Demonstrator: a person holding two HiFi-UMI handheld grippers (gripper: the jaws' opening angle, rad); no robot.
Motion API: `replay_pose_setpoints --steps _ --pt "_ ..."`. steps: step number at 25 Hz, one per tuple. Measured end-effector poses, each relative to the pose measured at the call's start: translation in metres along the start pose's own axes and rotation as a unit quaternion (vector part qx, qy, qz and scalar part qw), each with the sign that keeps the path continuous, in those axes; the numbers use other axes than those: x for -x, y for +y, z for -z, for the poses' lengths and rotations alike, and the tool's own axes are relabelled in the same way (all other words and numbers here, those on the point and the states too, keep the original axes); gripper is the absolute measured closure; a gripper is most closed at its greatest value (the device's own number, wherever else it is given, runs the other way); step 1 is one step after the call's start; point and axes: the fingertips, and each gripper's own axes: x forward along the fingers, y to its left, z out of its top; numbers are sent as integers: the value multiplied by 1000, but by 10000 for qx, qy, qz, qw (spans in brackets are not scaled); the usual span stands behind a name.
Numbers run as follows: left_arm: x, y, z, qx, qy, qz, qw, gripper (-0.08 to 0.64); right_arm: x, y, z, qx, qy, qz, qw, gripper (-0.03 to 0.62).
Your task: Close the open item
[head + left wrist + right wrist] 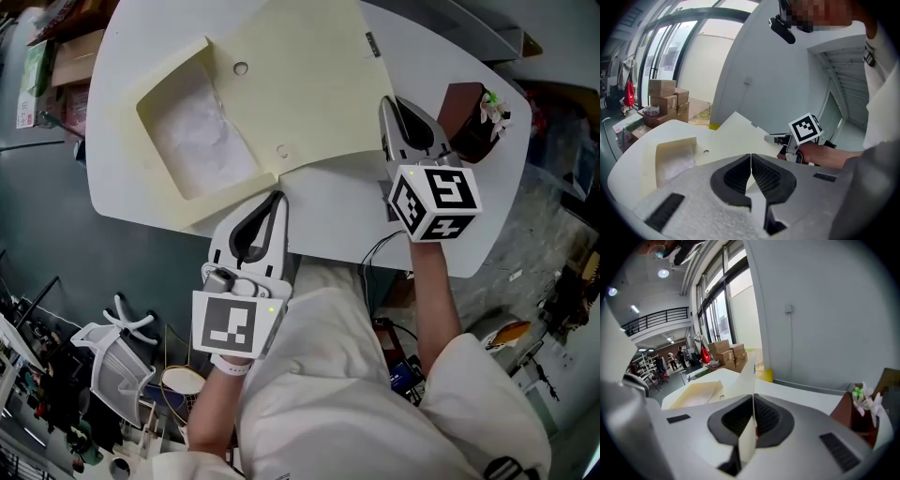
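Lying open on the white rounded table [347, 211], one cream cardboard box [169, 103] runs its long axis left to right in the head view. Its shallow tray sits at the left, mouth up, lined with white paper [202, 136], and its flat lid [300, 84] stretches right. Two grippers show: the right gripper [394, 111] is clamped on the lid's right edge, while the left gripper [277, 202] is closed on nothing, near the tray's front corner.

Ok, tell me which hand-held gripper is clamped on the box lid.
The right hand-held gripper: its jaws pinch the cream lid, while the left hand-held gripper is shut on nothing.
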Motion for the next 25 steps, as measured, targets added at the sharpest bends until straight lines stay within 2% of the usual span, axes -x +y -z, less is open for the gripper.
replay_pose_setpoints --steps 11,18,25 --pt "19 8 -7 -31 -178 5 9998 531 48 -2 -31 1004 -189 650 9926 575" --pt "41 18 -2 76 -281 -48 9996 531 64 39 -42 1661 -282 735 9830 575" --pt "69 34 5 185 -416 -153 9988 531 68 97 -50 2234 -239 606 9726 575"
